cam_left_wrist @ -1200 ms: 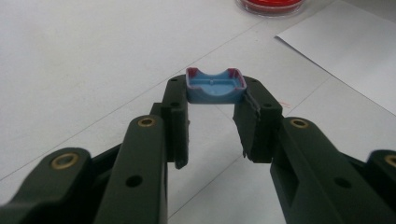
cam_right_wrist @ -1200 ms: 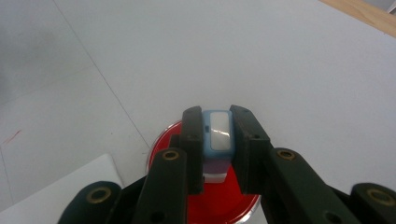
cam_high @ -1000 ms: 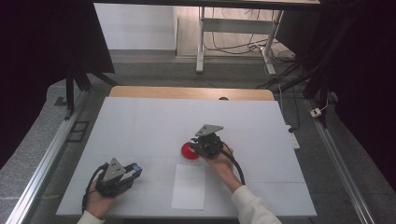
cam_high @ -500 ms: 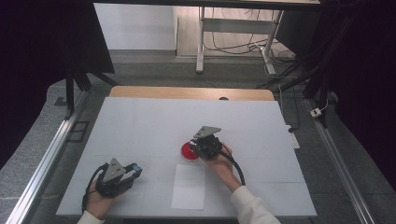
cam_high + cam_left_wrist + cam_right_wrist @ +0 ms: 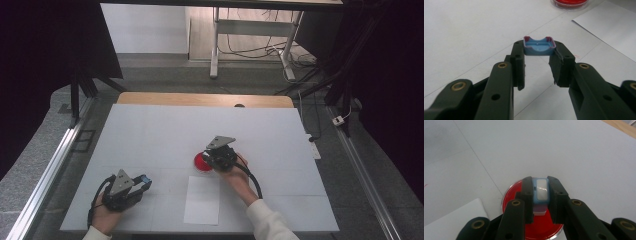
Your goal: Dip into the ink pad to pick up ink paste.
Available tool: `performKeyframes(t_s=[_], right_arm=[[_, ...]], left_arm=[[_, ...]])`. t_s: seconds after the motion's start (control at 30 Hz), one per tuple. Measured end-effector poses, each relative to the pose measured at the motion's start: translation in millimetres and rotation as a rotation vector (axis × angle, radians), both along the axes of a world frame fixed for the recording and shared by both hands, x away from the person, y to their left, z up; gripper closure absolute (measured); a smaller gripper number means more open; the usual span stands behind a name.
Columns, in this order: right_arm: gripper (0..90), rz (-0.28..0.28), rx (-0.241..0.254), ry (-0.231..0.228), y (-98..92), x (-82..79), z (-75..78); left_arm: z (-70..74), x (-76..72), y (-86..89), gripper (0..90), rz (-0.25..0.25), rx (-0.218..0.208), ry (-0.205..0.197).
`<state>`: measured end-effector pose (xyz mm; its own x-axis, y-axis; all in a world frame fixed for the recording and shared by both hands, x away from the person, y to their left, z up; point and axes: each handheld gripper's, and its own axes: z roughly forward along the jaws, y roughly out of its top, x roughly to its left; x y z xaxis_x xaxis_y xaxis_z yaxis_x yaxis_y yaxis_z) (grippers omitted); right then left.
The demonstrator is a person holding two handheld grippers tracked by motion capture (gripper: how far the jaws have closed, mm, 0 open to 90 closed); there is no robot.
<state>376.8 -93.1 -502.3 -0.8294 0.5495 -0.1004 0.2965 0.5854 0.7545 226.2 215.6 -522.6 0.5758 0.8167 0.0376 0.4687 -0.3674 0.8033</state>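
Two handheld grippers work over a white table [image 5: 150, 135]. The left gripper [image 5: 142, 182] sits near the table's 7 o'clock corner, held low in the person's left hand [image 5: 107, 215]. In the left gripper view its jaws pinch a small blue cap [image 5: 539, 46] at their tips; the cap is a shallow open shell with reddish-pink edges, its hollow side facing up. Both pads press on the cap's sides.

The right gripper [image 5: 212, 159] is positioned just past the table's centre, toward 5 o'clock, held in the right hand [image 5: 240, 175]. In the right gripper view its jaws clamp a light-blue block with a white face [image 5: 541, 191], one jaw on each long side. The block is held directly above a round red dish [image 5: 511, 195] with a clear rim. Whether the block touches the red surface cannot be told.

In the high view the red dish [image 5: 200, 162] lies at 9 o'clock of the right gripper, partly covered by it. A white sheet of paper [image 5: 202, 200] lies flat at 6 o'clock of the dish, just beside it, between the two hands. In the left gripper view the dish [image 5: 570, 3] appears at 1 o'clock beyond the cap, with the paper [image 5: 614, 32] at 2 o'clock.
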Motion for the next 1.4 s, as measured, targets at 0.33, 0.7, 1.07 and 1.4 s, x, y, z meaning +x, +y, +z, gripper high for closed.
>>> performKeyframes(t_s=[0.33,0.7,1.07,1.4], right_arm=[[75.3,0.002,0.002,0.007,-1.2,0.3,1.6],[75.1,-0.011,0.046,0.009,-5.7,0.8,6.2],[75.1,0.002,0.099,-0.038,-8.9,-8.1,28.5],[75.0,0.016,0.112,-0.057,-9.3,-12.0,39.0]], left_arm=[[0.0,0.2,-0.3,65.7,0.001,0.002,-0.002],[0.2,-0.1,-0.3,65.6,-0.001,0.004,-0.005],[0.1,0.0,-1.6,65.6,-0.002,0.008,-0.006],[-0.1,-0.1,-1.1,65.6,-0.001,0.009,-0.006]])
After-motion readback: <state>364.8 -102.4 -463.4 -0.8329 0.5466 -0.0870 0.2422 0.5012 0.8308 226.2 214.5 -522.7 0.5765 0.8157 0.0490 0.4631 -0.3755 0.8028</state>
